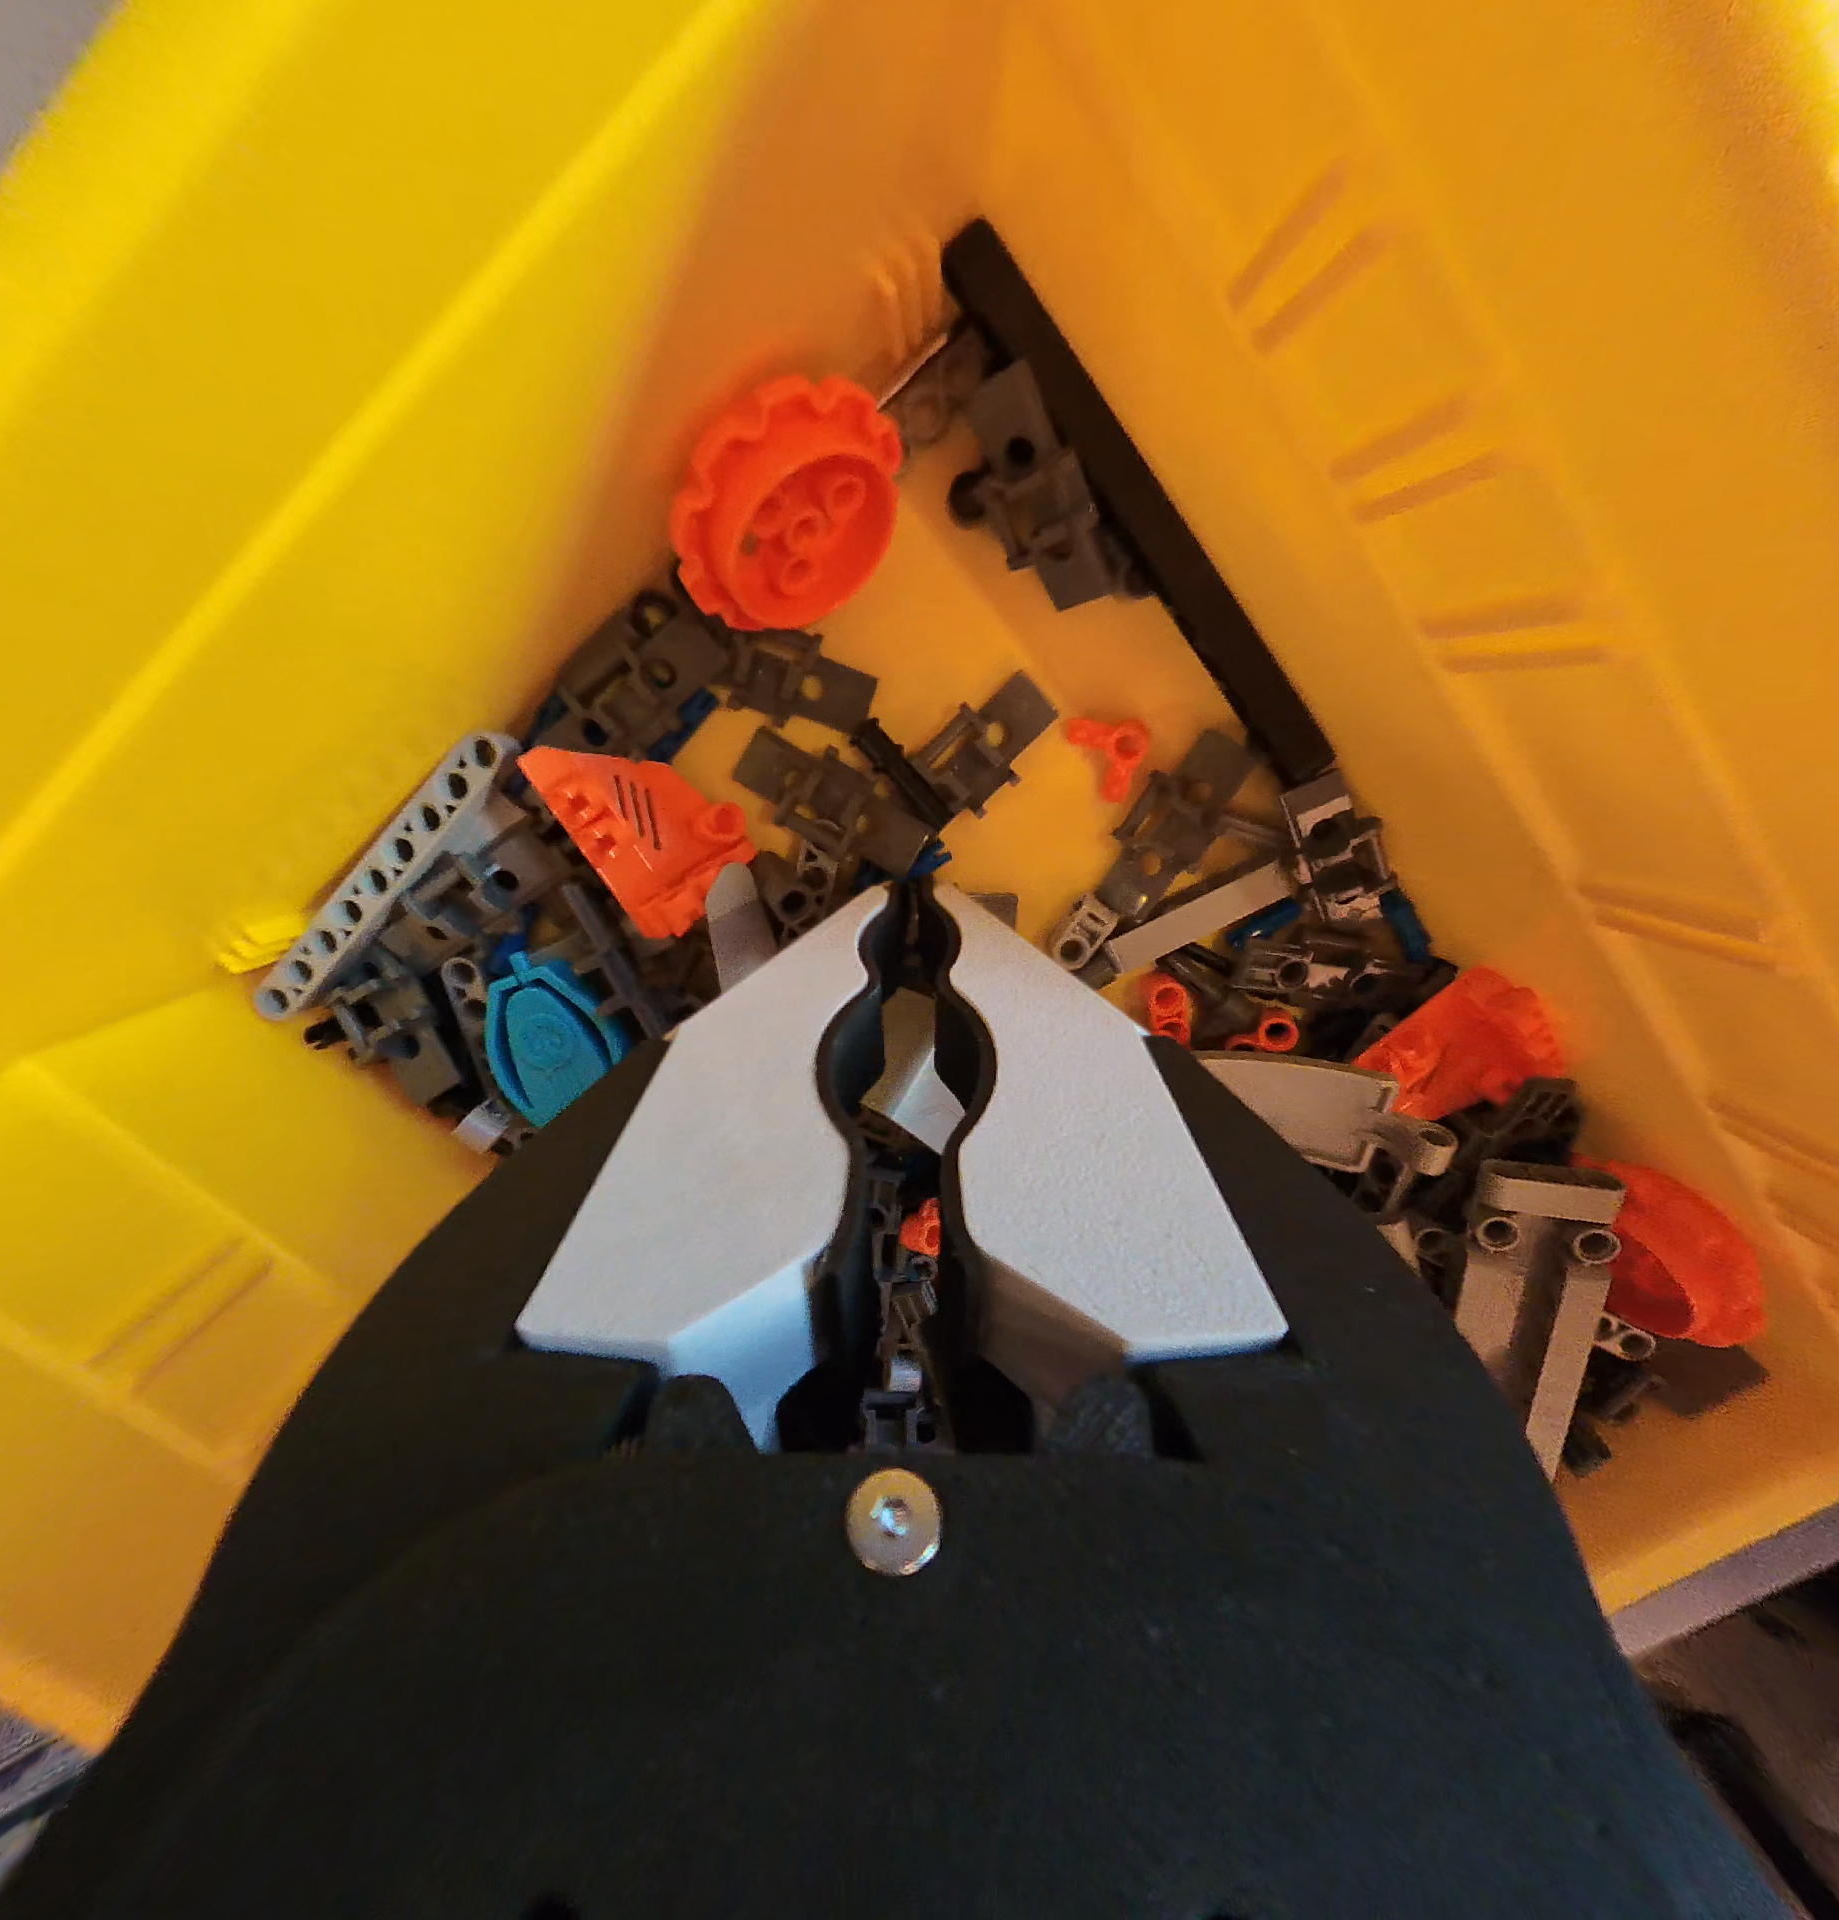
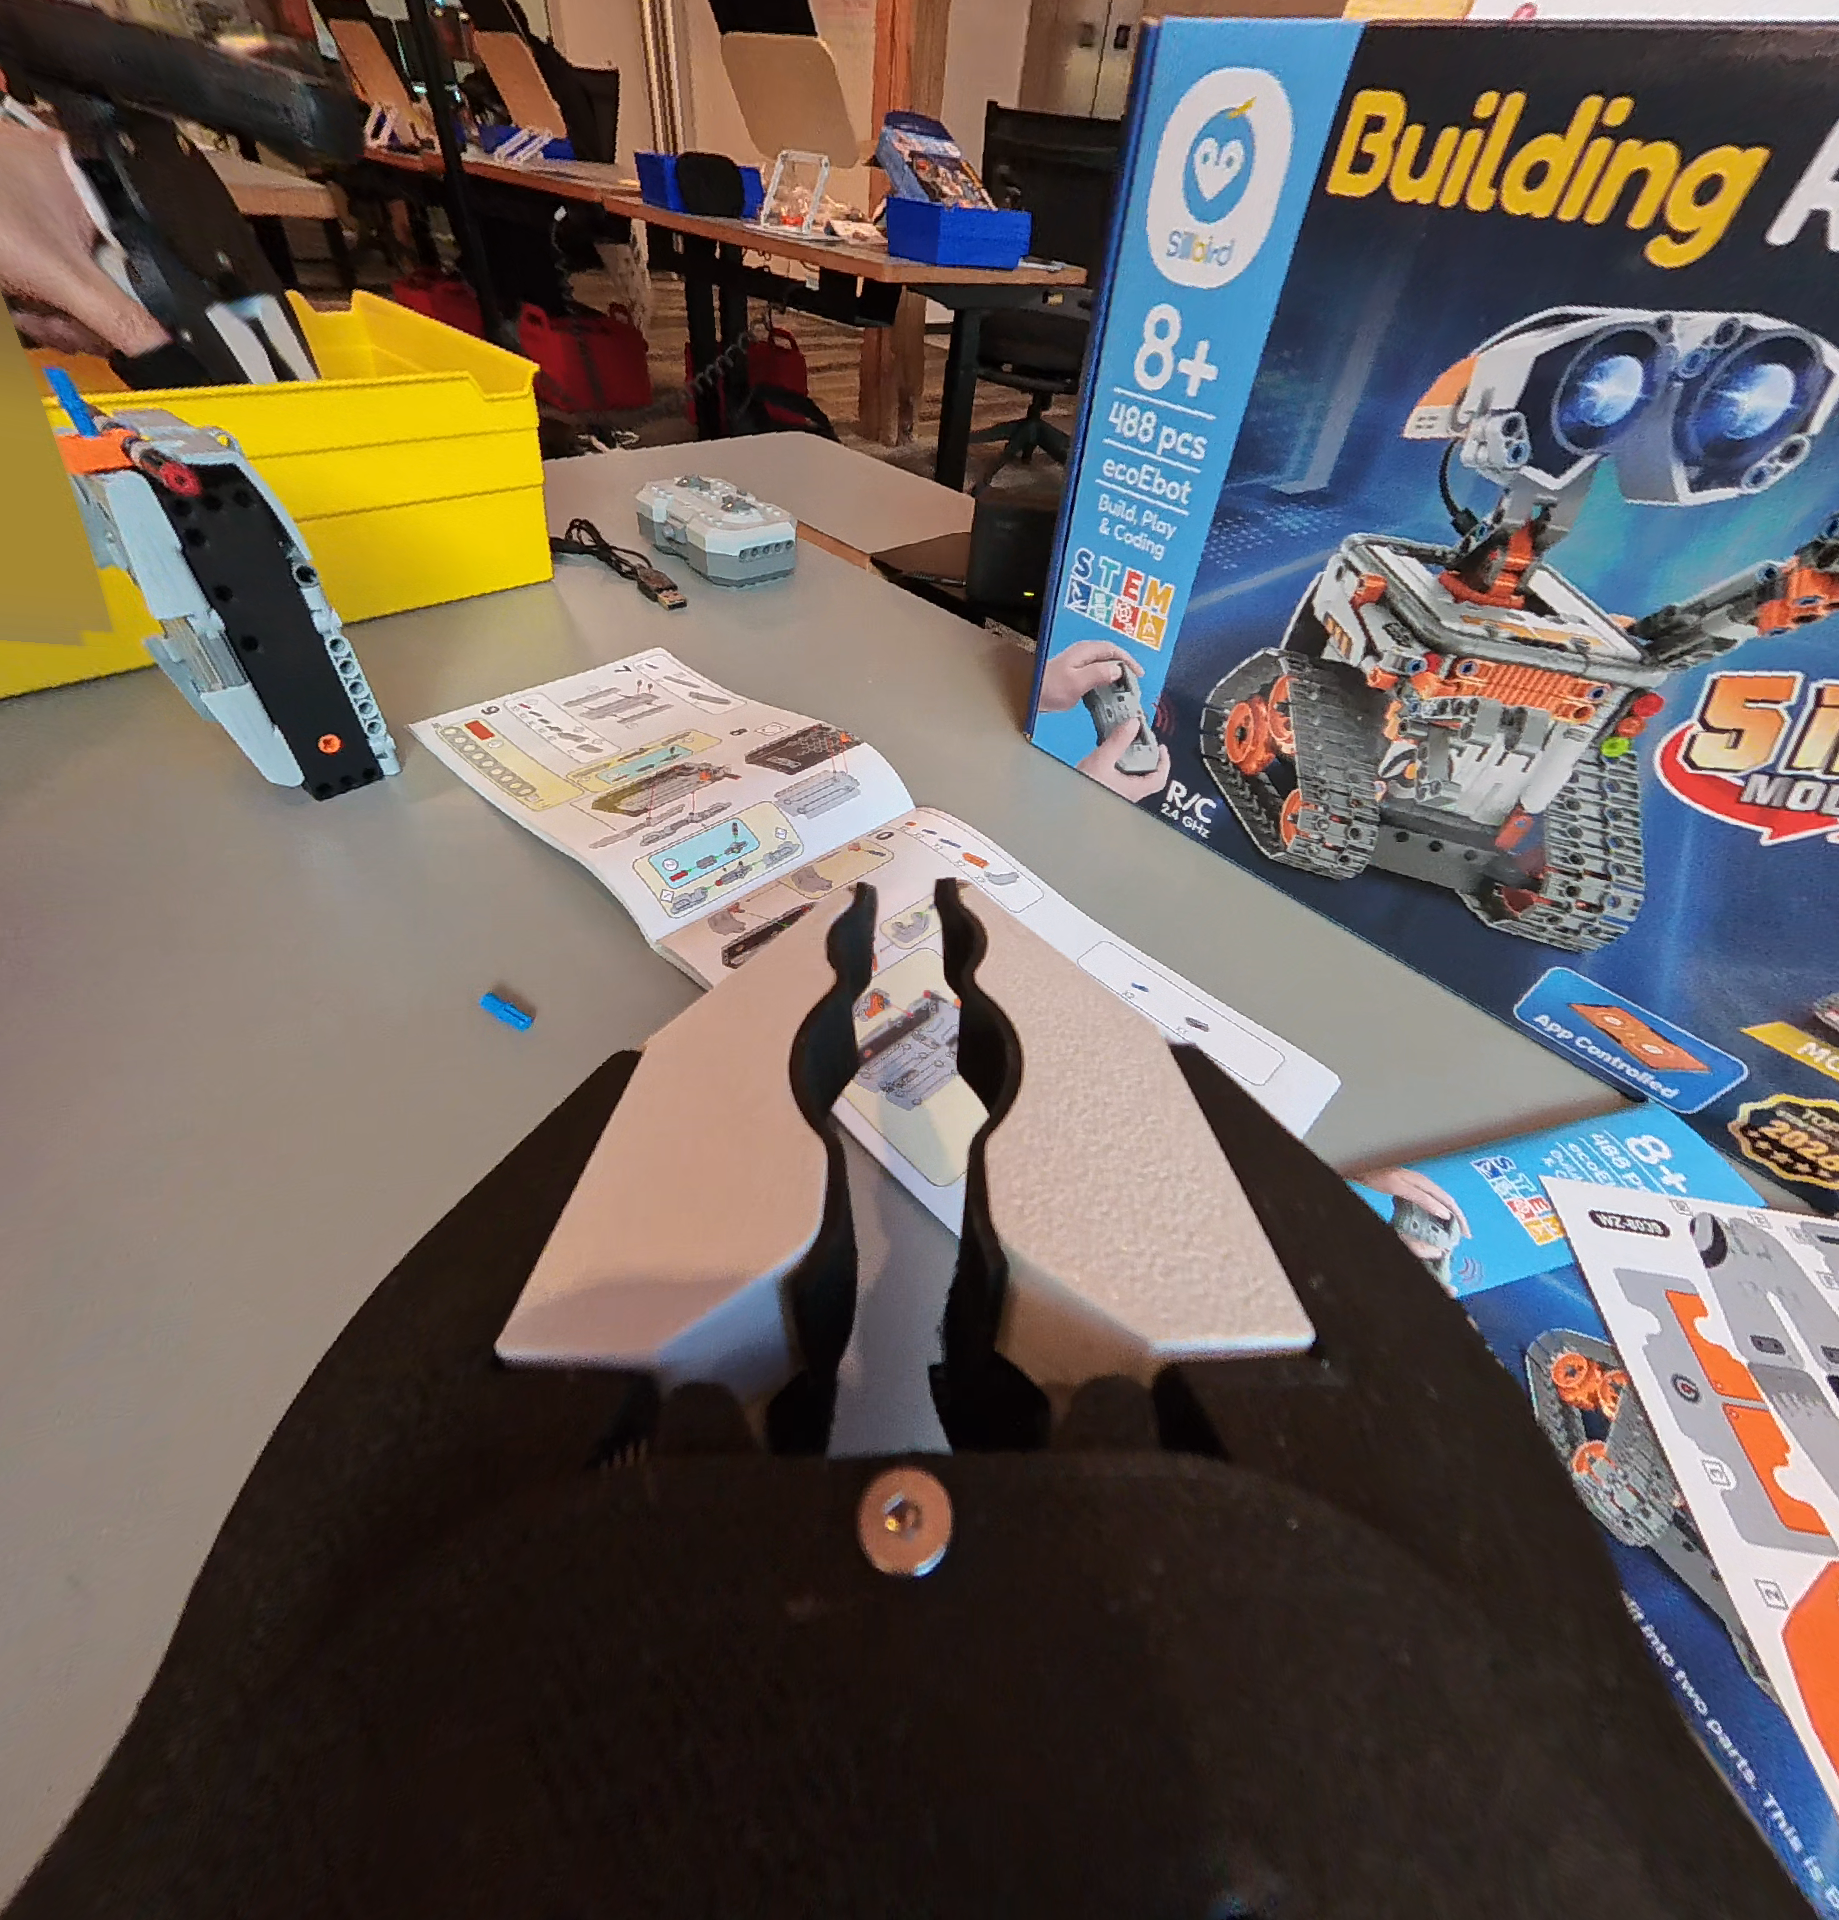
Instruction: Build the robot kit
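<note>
Left gripper (image 1: 920, 894) nips a small dark pin in yellow bin (image 1: 375, 416); right gripper (image 2: 907, 896) narrowly parted, empty.

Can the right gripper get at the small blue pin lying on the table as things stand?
Probably yes: the blue pin lies alone on bare grey table, left of the right gripper, whose fingers stand slightly apart over the instruction booklet.

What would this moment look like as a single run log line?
left claw: in yellow bin, tips nearly shut at small dark part | right claw: open, empty, over instruction booklet
</note>
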Available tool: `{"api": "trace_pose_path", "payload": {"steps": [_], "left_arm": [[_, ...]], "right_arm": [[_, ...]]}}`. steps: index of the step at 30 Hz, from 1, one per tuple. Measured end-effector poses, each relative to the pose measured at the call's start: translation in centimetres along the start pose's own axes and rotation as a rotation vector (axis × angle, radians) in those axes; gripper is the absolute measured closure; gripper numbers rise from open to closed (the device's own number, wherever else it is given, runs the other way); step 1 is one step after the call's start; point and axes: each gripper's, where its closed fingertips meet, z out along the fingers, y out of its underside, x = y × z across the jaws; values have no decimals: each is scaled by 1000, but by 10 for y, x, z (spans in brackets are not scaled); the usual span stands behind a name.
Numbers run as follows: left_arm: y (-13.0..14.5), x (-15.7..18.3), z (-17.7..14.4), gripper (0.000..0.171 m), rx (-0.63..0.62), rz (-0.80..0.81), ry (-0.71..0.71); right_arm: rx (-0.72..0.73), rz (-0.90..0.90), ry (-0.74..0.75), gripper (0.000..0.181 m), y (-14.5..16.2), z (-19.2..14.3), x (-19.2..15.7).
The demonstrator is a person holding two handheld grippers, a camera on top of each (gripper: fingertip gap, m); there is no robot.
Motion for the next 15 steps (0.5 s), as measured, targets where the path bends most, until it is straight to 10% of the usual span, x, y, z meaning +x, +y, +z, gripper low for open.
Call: {"api": "trace_pose_path", "payload": {"steps": [15], "left_arm": [[2, 1, -8, 170, 47, 43, 55]], "right_arm": [[-29, -8, 2, 170, 9, 0, 4]]}}
